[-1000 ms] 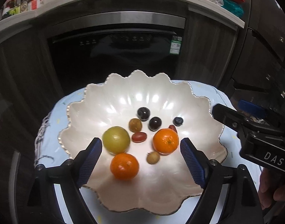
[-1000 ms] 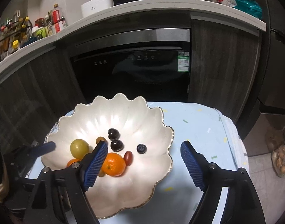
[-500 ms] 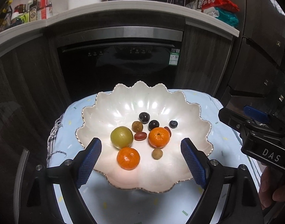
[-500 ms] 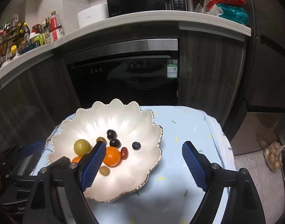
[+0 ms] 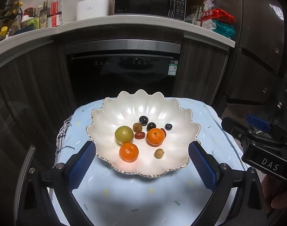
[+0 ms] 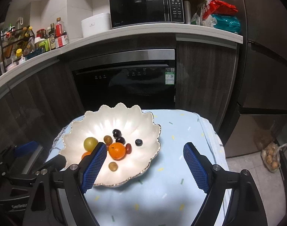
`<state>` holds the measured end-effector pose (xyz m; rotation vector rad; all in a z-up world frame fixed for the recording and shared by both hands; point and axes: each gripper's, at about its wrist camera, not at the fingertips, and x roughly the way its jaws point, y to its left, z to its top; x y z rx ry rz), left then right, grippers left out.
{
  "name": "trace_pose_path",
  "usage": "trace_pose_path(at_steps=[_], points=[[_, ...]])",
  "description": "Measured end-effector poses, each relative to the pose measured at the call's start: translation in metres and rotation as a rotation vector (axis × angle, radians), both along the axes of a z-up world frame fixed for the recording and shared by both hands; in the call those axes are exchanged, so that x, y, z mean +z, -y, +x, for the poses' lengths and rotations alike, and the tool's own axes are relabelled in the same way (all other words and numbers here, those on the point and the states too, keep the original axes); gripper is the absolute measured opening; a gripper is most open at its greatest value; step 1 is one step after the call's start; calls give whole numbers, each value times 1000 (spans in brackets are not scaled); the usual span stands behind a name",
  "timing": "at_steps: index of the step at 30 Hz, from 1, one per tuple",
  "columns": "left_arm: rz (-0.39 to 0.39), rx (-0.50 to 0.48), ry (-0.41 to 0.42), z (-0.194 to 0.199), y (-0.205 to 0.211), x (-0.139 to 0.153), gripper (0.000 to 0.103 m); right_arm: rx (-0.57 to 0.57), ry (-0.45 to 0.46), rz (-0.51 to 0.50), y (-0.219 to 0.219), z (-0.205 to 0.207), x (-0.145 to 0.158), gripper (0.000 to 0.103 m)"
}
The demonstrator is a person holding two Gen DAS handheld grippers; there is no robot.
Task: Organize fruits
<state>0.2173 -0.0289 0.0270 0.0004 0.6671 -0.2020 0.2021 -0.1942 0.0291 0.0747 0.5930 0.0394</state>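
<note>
All the fruit sits gathered in the scalloped white bowl (image 5: pixel 188 120) on the blue cloth, so the left gripper (image 5: pixel 141 162), jaws opening, and the released right gripper (image 6: pixel 145 162) hold nothing.

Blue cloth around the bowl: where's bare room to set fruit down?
Bare cloth runs from the bowl rim to the table's right edge, and along the near edge in front. Inside, the fruits cluster mid-bowl around the orange; the far fluted wall is free.
</note>
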Motion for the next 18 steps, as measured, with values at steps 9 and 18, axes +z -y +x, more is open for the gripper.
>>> trace_pose_path(at_steps=[9,18], points=[[5,19,9,-33,-9,3,102,-6,6,-8,-5,-33,0,84],[-11,54,2,-76,-19,-1,103,16,11,-17,-15,-69,-3,84]])
